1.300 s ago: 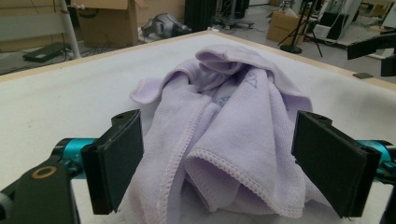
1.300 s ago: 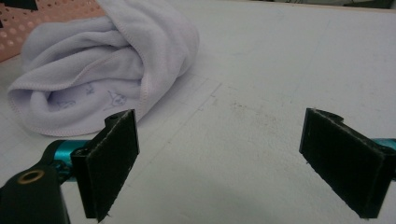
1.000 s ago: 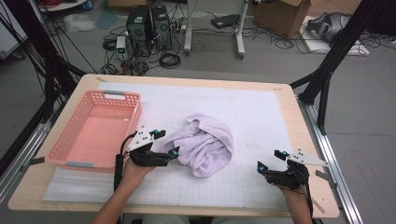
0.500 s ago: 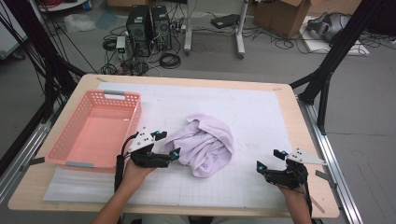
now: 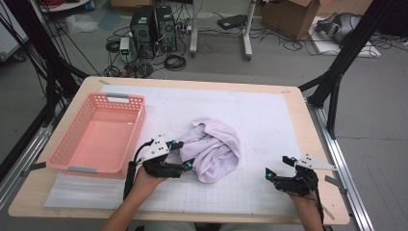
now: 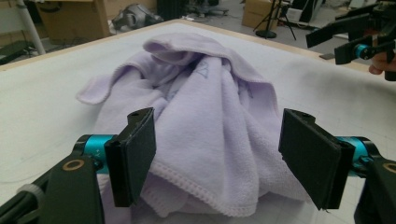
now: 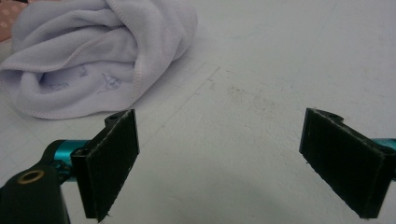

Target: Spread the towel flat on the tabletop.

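A crumpled lilac towel (image 5: 214,149) lies at the centre of the worktop (image 5: 269,120), just right of the pink basket (image 5: 98,134) at the left of the high view. The left gripper (image 5: 183,155) sits at the towel's left edge with its jaws spread wide on either side of a thick fold, nothing pinched yet. The right gripper (image 5: 276,168), low in the frame at the right, hovers apart from the cloth over bare worktop, its jaws also released. To grasp well, I judge the left jaws should push further in, close on the hemmed edge (image 6: 187,186) rather than loose bulk, then lift. The right could pin the far side.
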The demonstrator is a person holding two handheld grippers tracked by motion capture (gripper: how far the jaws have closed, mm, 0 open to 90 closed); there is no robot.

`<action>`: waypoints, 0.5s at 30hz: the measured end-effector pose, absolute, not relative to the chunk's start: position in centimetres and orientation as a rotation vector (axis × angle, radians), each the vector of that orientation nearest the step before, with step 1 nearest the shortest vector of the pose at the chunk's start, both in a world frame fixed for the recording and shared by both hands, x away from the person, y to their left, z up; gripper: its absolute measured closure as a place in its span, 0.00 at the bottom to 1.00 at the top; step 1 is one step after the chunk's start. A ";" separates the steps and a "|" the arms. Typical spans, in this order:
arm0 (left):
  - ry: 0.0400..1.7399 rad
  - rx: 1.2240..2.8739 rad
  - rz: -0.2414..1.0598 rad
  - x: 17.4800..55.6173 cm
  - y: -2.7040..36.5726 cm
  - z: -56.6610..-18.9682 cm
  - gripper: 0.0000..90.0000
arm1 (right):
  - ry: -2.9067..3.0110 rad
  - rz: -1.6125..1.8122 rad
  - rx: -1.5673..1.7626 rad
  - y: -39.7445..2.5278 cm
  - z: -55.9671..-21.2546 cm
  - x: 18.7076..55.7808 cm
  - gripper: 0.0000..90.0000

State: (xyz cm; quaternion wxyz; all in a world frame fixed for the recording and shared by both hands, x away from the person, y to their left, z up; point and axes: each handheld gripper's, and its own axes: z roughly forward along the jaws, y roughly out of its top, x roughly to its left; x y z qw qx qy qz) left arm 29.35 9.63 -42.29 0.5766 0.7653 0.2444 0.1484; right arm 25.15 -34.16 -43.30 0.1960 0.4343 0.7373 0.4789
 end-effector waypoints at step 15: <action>0.667 1.973 0.361 30.5 7.7 -44.0 0.56 | 2.115 1.361 1.168 -31.1 -43.3 26.3 0.16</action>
